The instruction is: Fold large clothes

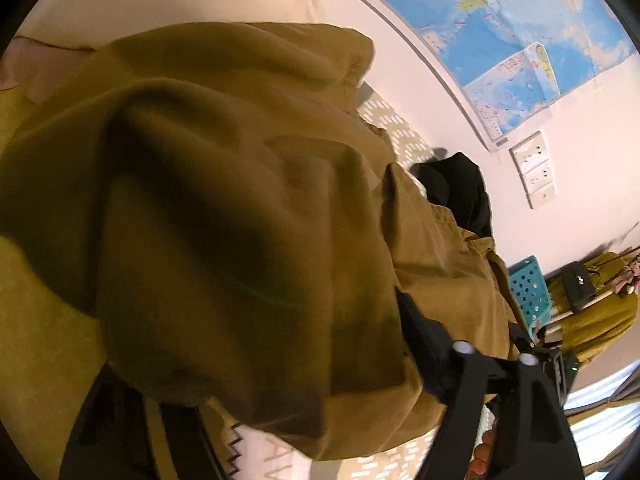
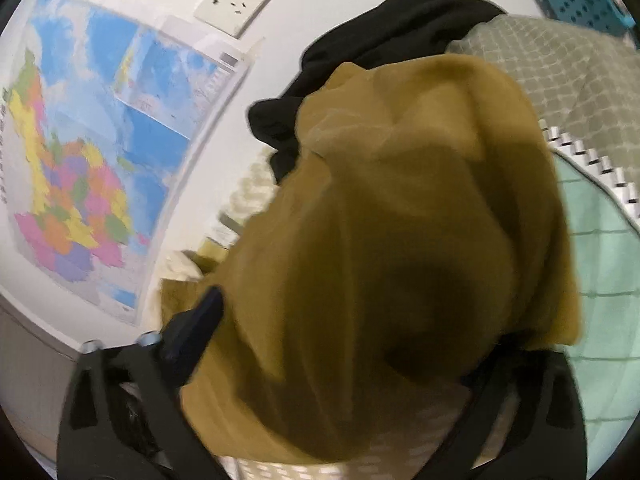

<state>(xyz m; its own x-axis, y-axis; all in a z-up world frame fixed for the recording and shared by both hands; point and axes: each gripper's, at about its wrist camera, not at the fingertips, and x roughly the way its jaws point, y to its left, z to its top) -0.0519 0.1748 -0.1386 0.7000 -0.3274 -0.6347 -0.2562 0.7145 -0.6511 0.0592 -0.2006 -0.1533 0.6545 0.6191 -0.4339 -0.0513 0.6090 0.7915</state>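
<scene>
Between both pairs of jaws, a bunched mustard-brown fabric garment (image 1: 224, 208) (image 2: 392, 240) hides the fingertips; whether either grips cannot be told.

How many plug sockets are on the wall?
3 at least. In the left wrist view the sockets sit in a row on the wall just past the map's corner. The right wrist view shows the same row, cut off at the picture's edge, so more may be hidden.

Home bedroom: wall map (image 2: 80, 152), outlets (image 2: 236, 0), patterned bedding (image 2: 560, 80), clothes pile (image 2: 380, 60).
</scene>
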